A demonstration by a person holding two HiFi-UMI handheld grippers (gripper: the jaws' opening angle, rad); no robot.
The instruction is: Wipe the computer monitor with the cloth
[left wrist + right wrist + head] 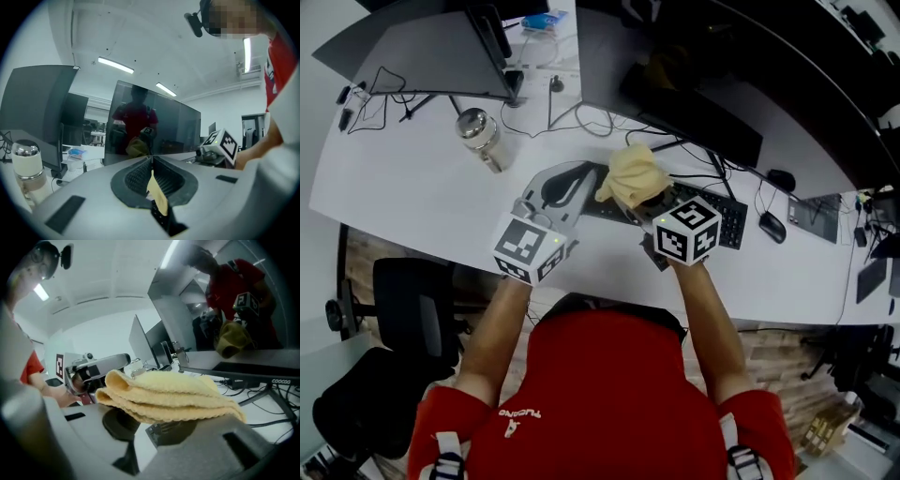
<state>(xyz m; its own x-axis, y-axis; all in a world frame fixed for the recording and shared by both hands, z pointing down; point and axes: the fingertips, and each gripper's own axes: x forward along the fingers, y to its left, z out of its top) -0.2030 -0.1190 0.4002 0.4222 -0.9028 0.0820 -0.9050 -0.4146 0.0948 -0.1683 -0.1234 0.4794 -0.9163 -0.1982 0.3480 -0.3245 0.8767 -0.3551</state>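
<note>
The folded yellow cloth [630, 172] is pinched in my right gripper [643, 201], which is shut on it above the left end of the keyboard. In the right gripper view the cloth [173, 397] lies across the jaws of that gripper [150, 423] and hides their tips. The dark monitor [703, 122] stands just behind; its screen [243, 319] mirrors the person and the cloth. My left gripper [570, 178] hovers beside the cloth, shut, with nothing held. In its own view the left gripper [151, 161] points level at the monitor screen [154, 124].
A steel bottle [478, 131] stands left of the grippers on the white desk [412, 187]. A black keyboard [727, 217] and mouse [772, 226] lie to the right, with cables behind. A second monitor [422, 47] stands at the far left. An office chair [403, 300] sits beside the person.
</note>
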